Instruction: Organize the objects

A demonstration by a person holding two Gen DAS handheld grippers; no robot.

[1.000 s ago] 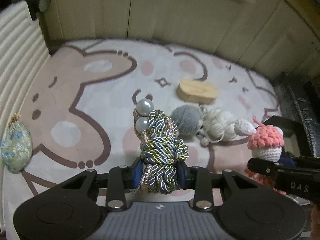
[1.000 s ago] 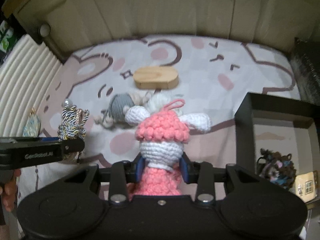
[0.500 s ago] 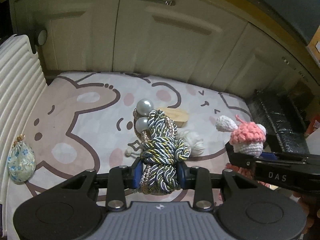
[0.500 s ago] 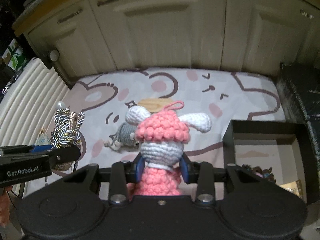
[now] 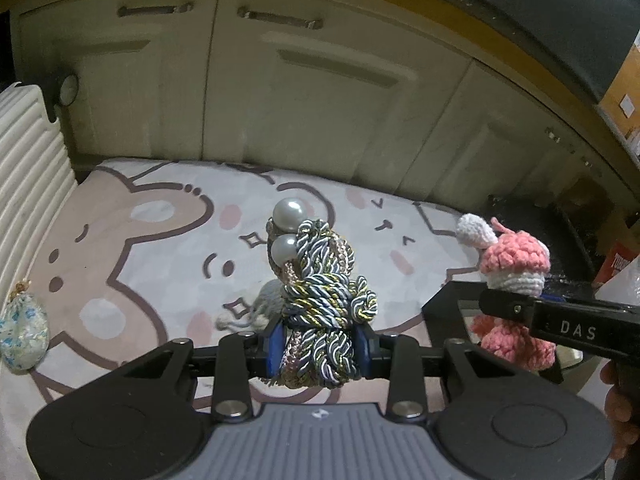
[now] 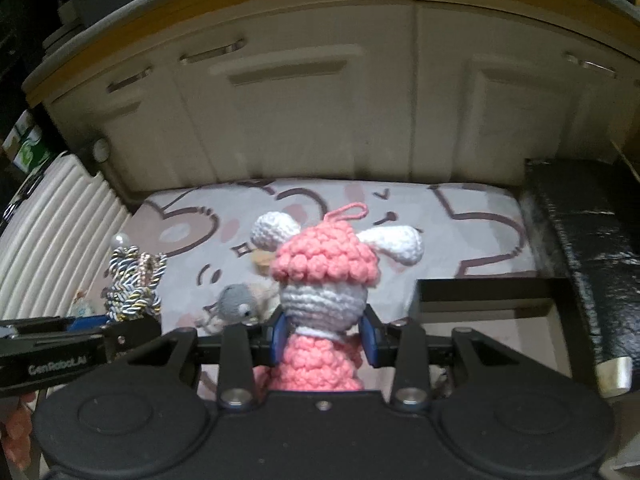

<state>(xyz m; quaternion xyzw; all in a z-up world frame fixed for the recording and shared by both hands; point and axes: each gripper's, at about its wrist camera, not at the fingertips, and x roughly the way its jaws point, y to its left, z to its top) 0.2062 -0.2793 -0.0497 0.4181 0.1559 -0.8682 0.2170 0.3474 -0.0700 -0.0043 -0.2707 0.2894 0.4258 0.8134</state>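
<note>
Right wrist: black box (image 6: pixel 484 292) beside mat (image 6: pixel 460 236)

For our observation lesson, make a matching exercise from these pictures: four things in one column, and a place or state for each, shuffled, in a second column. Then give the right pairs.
Things:
1. braided cord with pearls
2. pink crochet doll
3. grey yarn toy
4. floral pouch

Places or states:
A. lying on the mat beside the ribbed white panel
B. held in the right gripper
C. held in the left gripper
D. lying loose on the mat, between the two held things

Pairs: 1-C, 2-B, 3-D, 4-A
</note>
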